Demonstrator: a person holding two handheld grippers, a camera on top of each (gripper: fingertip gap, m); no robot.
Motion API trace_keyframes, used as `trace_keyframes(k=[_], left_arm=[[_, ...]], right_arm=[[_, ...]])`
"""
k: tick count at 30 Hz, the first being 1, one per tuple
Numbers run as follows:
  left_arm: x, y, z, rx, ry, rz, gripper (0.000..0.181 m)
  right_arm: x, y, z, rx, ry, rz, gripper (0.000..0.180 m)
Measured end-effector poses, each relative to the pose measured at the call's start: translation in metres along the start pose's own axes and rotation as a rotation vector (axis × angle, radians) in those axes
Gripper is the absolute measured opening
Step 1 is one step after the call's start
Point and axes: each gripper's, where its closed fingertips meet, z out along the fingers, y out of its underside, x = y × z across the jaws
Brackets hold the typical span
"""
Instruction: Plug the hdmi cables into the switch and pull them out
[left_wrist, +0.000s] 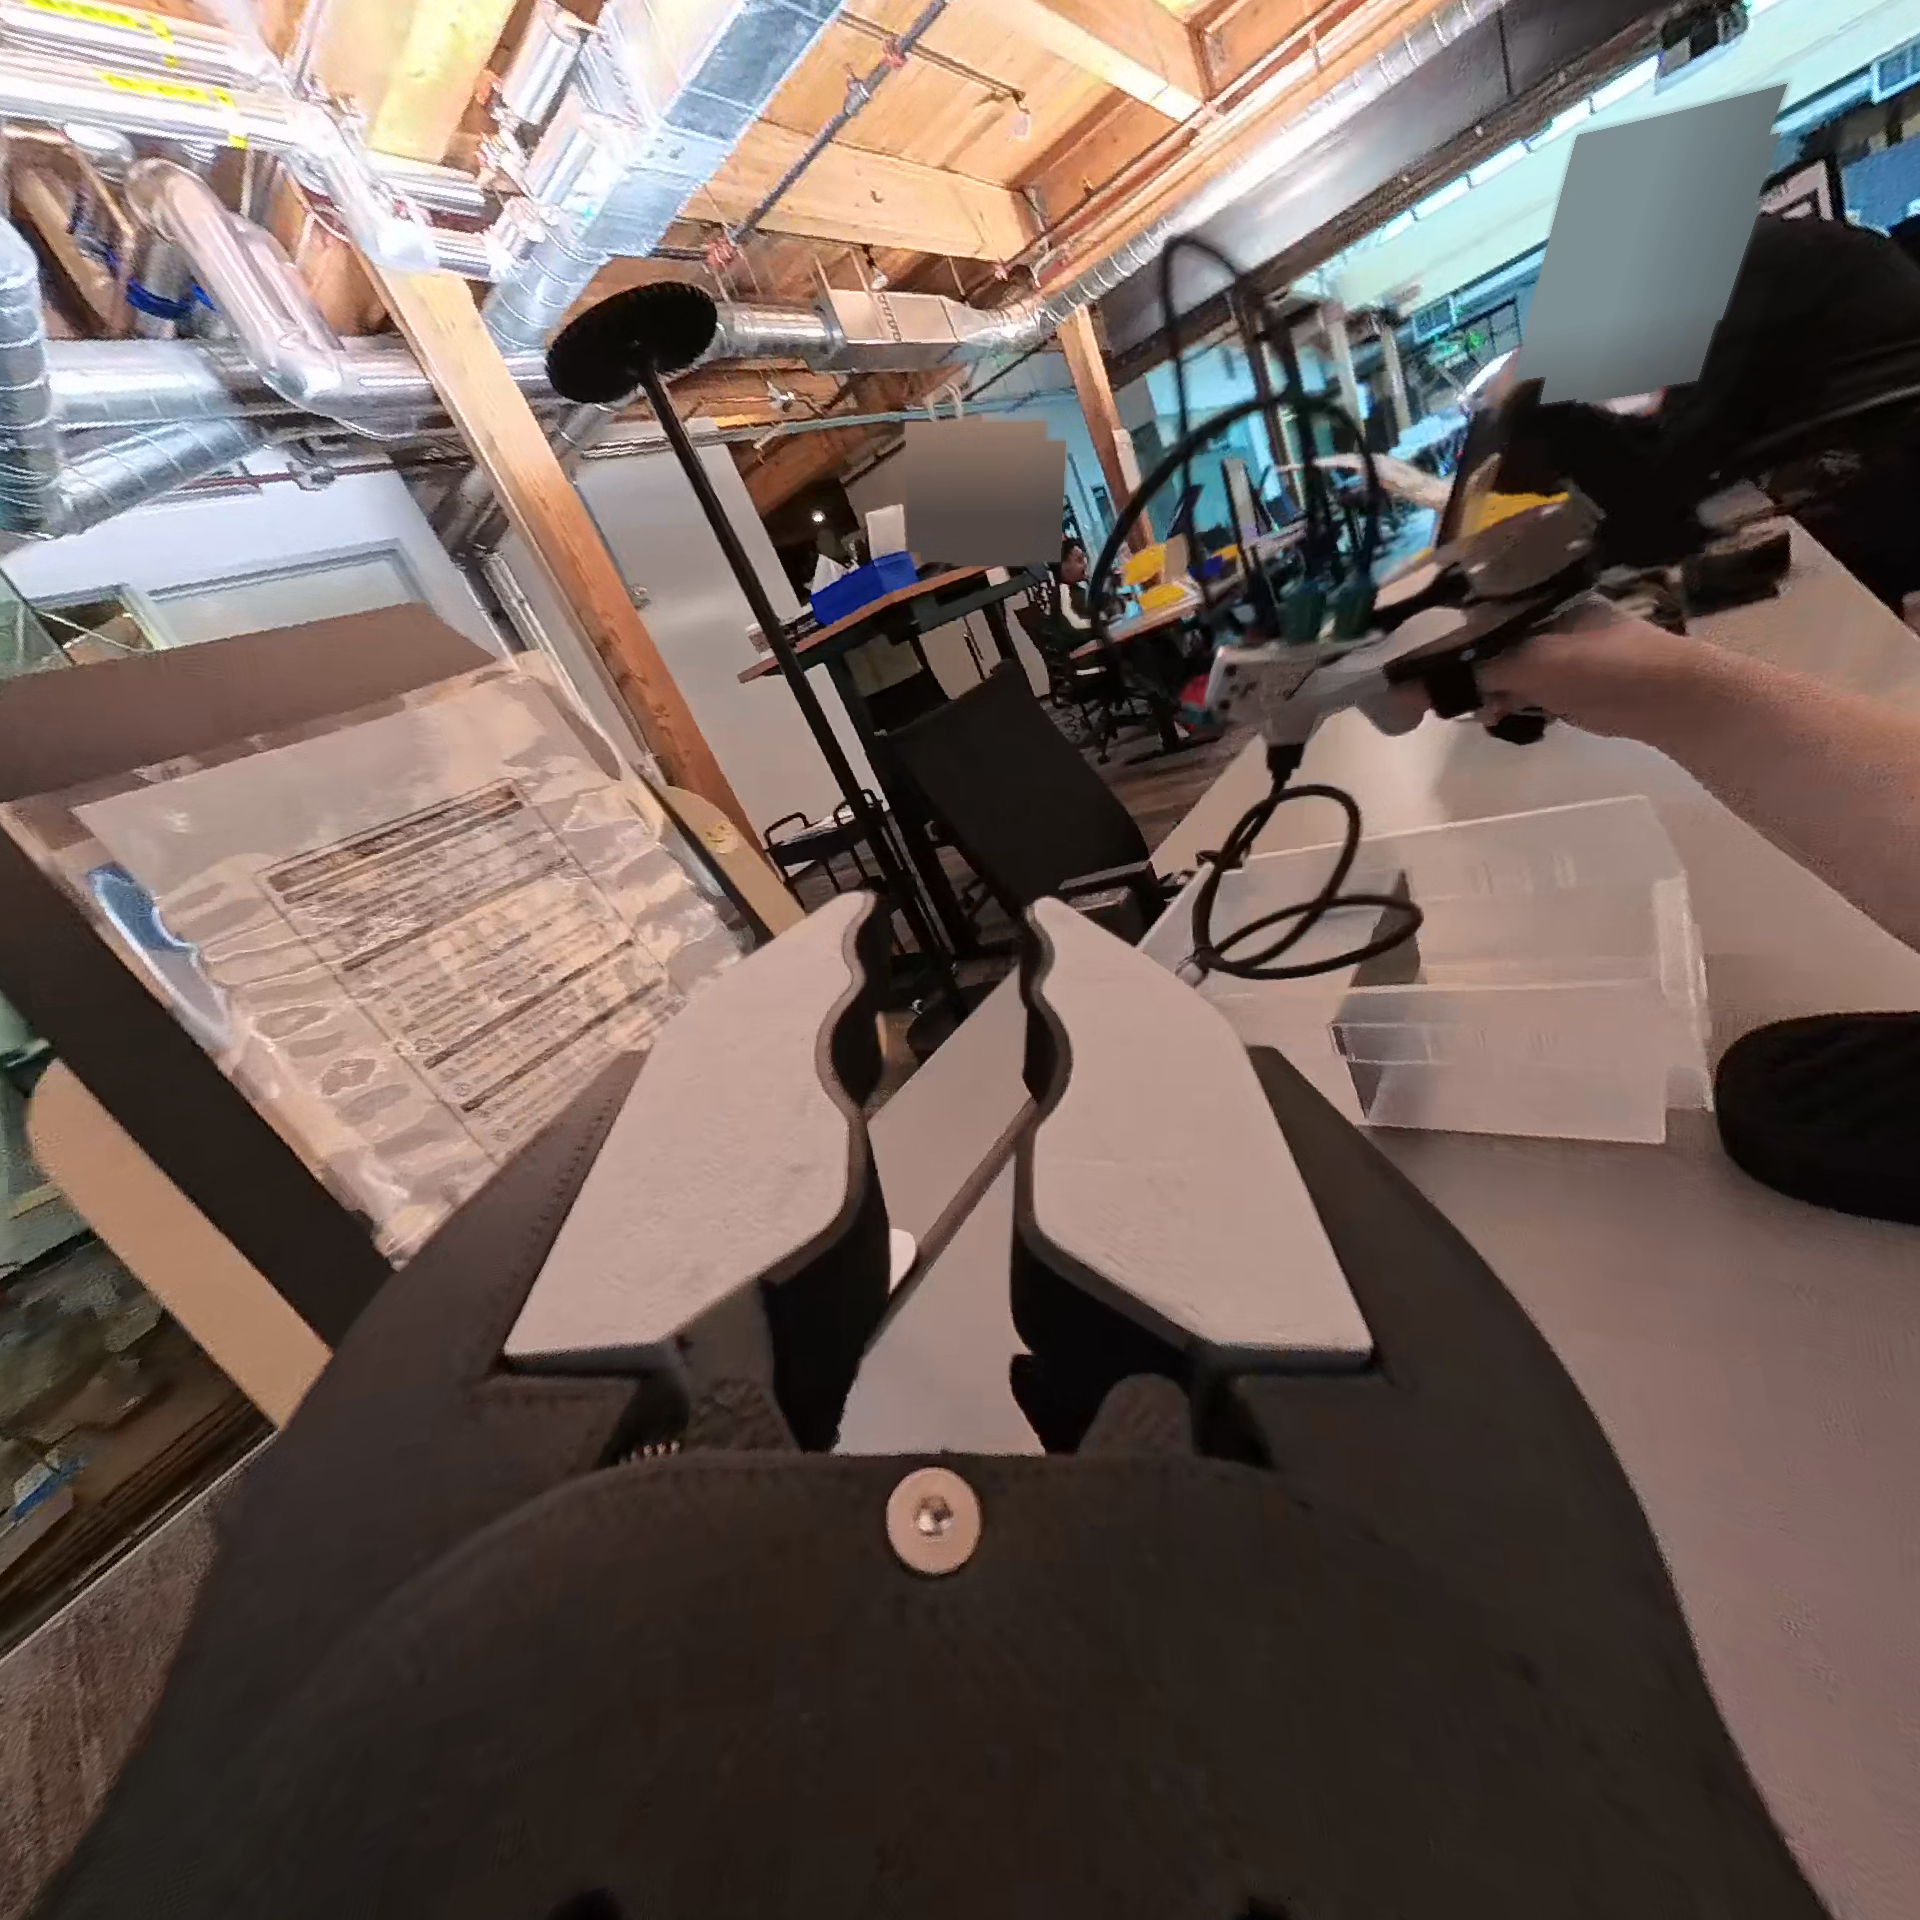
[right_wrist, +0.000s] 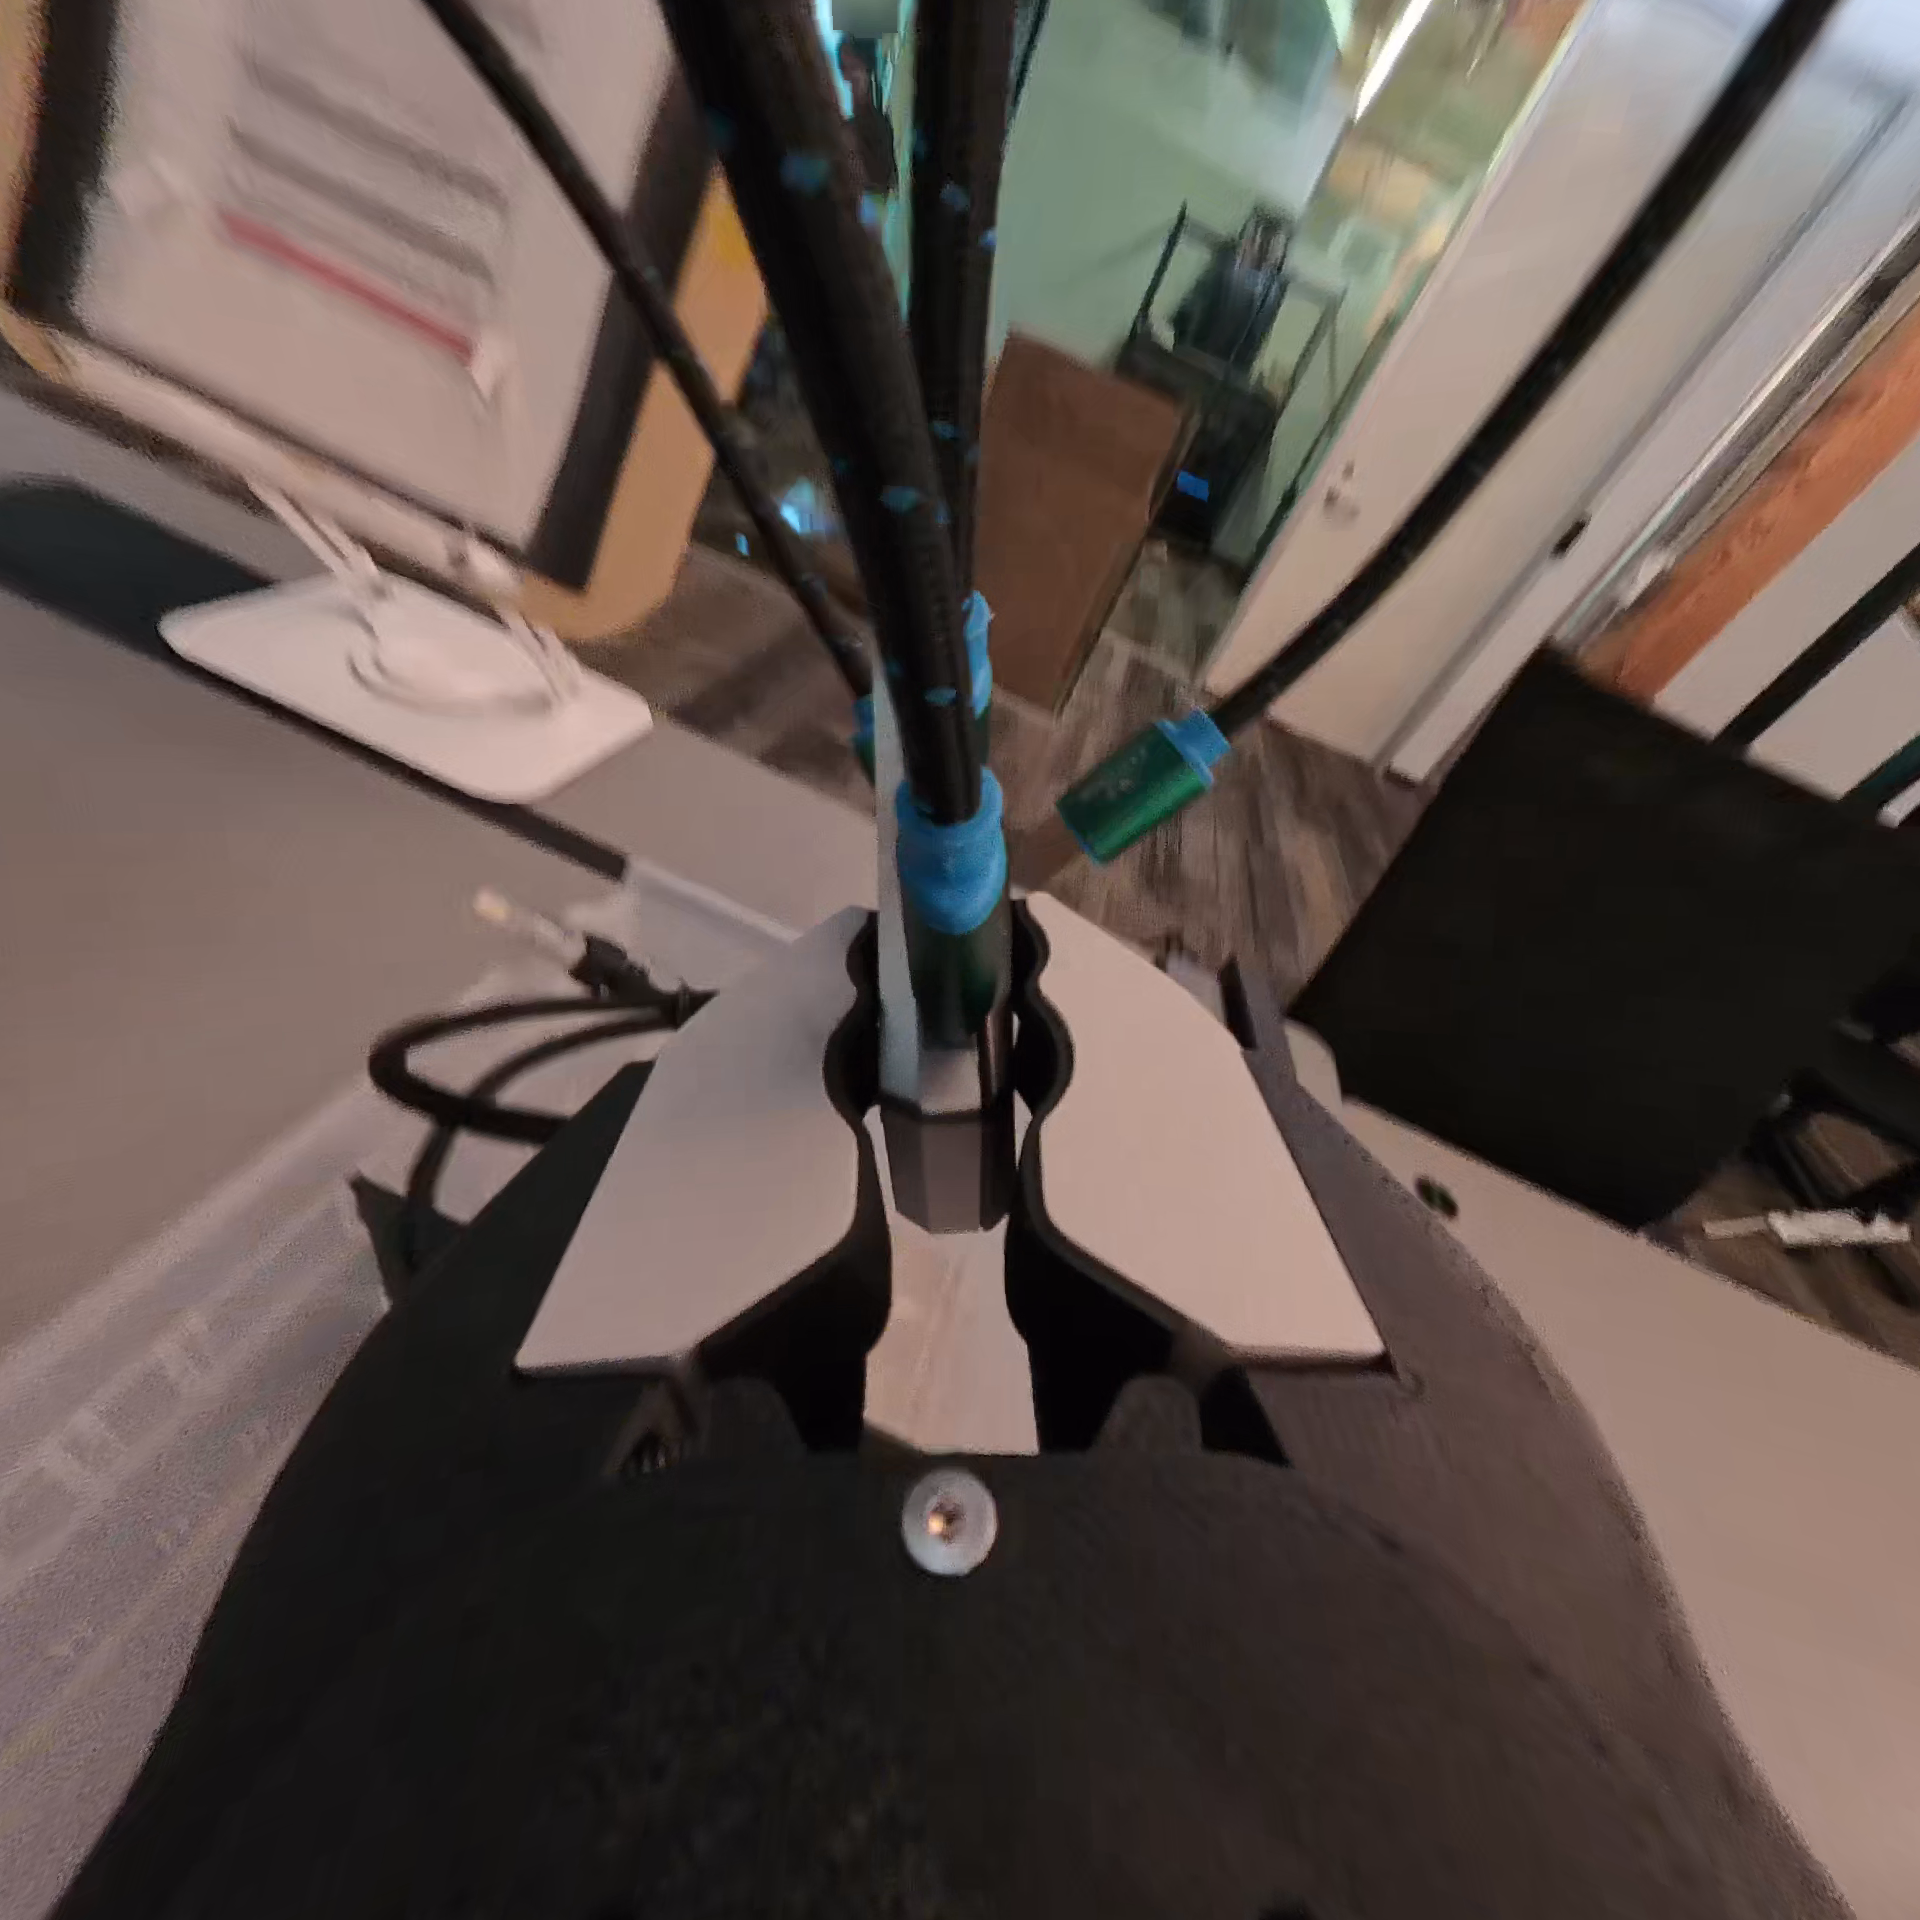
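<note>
My right gripper (right_wrist: 940, 930) is shut on the grey HDMI switch (right_wrist: 940, 1153), held edge-on above the table. A green HDMI plug with a blue collar (right_wrist: 951, 862) sits in the switch, and black braided cables (right_wrist: 831, 364) rise from it. One more green plug (right_wrist: 1138, 779) hangs loose to the right. In the left wrist view the right gripper (left_wrist: 1455, 613) holds the switch (left_wrist: 1262, 681) in the air at the far right, with cables (left_wrist: 1174, 488) arching up. My left gripper (left_wrist: 945, 935) is open and empty, low and well left of the switch.
A thin black cable (left_wrist: 1299, 914) drops from the switch and loops over a clear acrylic box (left_wrist: 1507, 956) on the grey table (left_wrist: 1558, 1351). A cardboard box with plastic wrap (left_wrist: 395, 935) stands left. A black chair (right_wrist: 1610, 987) and a white stand base (right_wrist: 416, 675) are nearby.
</note>
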Motion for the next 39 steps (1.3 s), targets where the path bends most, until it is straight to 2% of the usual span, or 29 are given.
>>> trace_keyframes(k=[2,4,7,9,13,15,19,22,24,27,29,33,34,37,39], left_arm=[[0.007,0.004,0.005,-0.019,0.017,0.018,0.022],[0.015,0.009,0.009,-0.044,0.041,0.037,0.022],[0.026,0.017,0.015,-0.081,0.078,0.054,0.022],[0.031,0.021,0.018,-0.100,0.098,0.051,0.022],[0.034,0.030,0.020,-0.158,0.116,0.040,0.024],[0.030,0.030,0.017,-0.178,0.099,0.044,0.025],[0.011,0.024,0.002,-0.238,0.047,0.040,0.027],[-0.014,0.016,-0.017,-0.289,-0.047,0.021,0.027],[-0.026,0.004,-0.030,-0.270,-0.088,-0.023,0.027],[-0.037,-0.012,-0.046,-0.215,-0.126,-0.063,0.025],[-0.044,-0.016,-0.054,-0.200,-0.151,-0.066,0.025],[-0.047,-0.019,-0.062,-0.184,-0.156,-0.089,0.024],[-0.046,-0.019,-0.061,-0.186,-0.148,-0.092,0.024],[-0.043,-0.016,-0.058,-0.204,-0.127,-0.079,0.024],[-0.039,-0.014,-0.055,-0.216,-0.107,-0.070,0.023]], right_arm=[[-0.001,0.033,0.009,-0.111,-0.046,-0.018,0.022],[-0.011,0.068,0.013,-0.235,-0.120,-0.160,0.023],[-0.024,0.117,0.018,-0.449,-0.200,-0.248,0.023],[-0.039,0.135,0.021,-0.538,-0.263,-0.345,0.023],[-0.049,0.140,0.035,-0.621,-0.242,-0.339,0.033],[-0.049,0.139,0.029,-0.657,-0.235,-0.291,0.047],[-0.043,0.127,-0.011,-0.673,-0.270,-0.204,0.060],[-0.033,0.124,-0.044,-0.687,-0.261,-0.161,0.051],[-0.029,0.120,-0.052,-0.648,-0.256,-0.135,0.045],[-0.037,0.119,-0.048,-0.588,-0.309,-0.108,0.043],[-0.044,0.129,-0.042,-0.623,-0.346,-0.103,0.044],[-0.053,0.140,-0.022,-0.626,-0.348,-0.212,0.066],[-0.054,0.142,-0.016,-0.619,-0.336,-0.248,0.067],[-0.058,0.149,-0.007,-0.639,-0.335,-0.314,0.065],[-0.052,0.149,-0.005,-0.651,-0.299,-0.376,0.054]])
